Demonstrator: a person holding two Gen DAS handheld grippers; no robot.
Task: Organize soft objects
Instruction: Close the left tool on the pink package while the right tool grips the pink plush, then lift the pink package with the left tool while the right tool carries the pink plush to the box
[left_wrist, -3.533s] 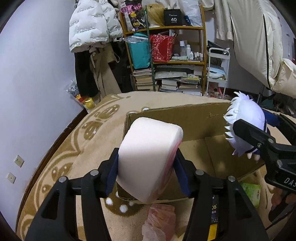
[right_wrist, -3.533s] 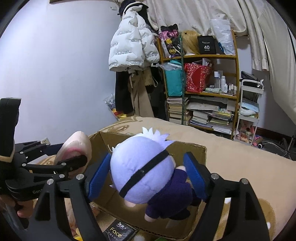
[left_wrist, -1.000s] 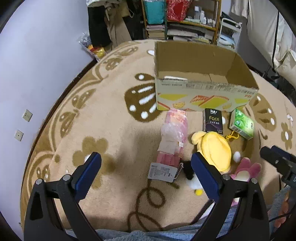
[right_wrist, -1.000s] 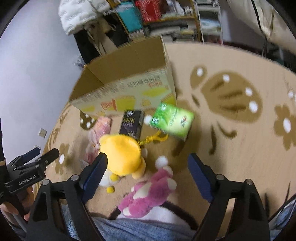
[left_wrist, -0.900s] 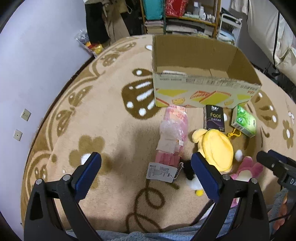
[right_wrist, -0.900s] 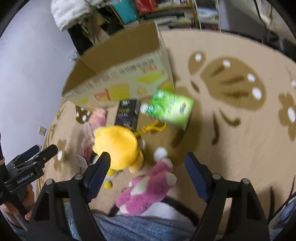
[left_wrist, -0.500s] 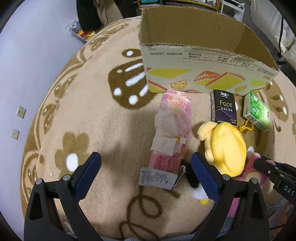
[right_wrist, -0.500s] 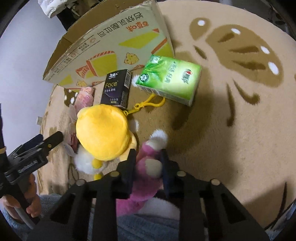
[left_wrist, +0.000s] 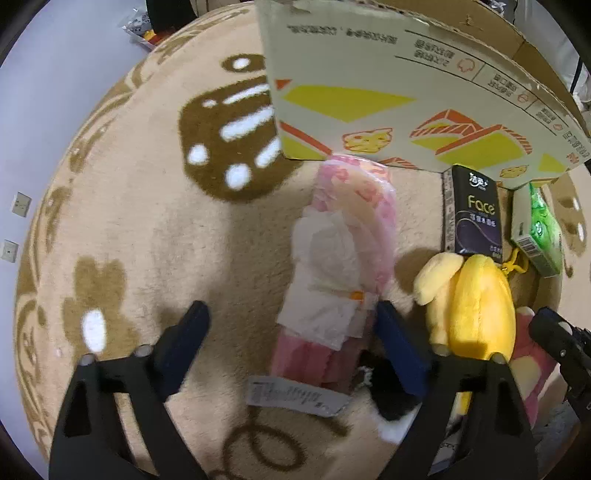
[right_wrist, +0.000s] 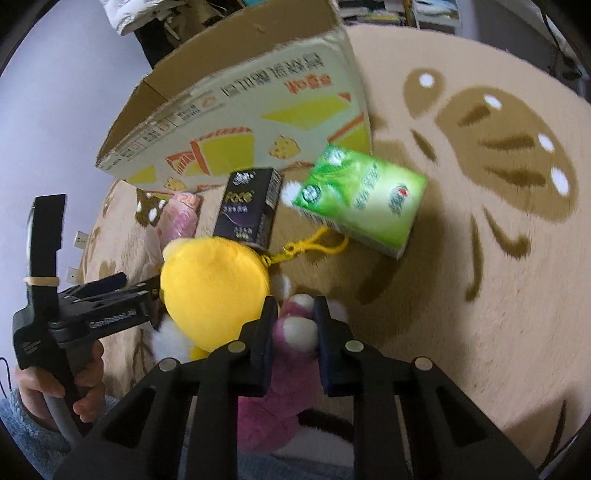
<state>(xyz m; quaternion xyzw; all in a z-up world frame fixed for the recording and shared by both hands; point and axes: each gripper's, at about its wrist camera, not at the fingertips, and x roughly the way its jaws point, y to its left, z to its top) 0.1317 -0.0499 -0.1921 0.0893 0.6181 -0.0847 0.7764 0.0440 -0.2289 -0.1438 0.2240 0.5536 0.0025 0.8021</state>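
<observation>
My right gripper is shut on a pink and white plush toy lying on the carpet, pinching its white tip. A yellow plush with a yellow clip lies just left of it and also shows in the left wrist view. My left gripper is open, low over a pink plastic pack with white tissue on it; the pack's near end lies between my fingers. The open cardboard box stands behind; it also shows in the right wrist view.
A black Face tissue pack and a green tissue pack lie in front of the box on the tan patterned carpet. A white tag and a black-and-white plush lie near my left fingers.
My right gripper closed on the pink plush half a second ago and stays shut on it. My left gripper dropped lower and forward, over the pink pack. Earlier both grippers released toys into the box.
</observation>
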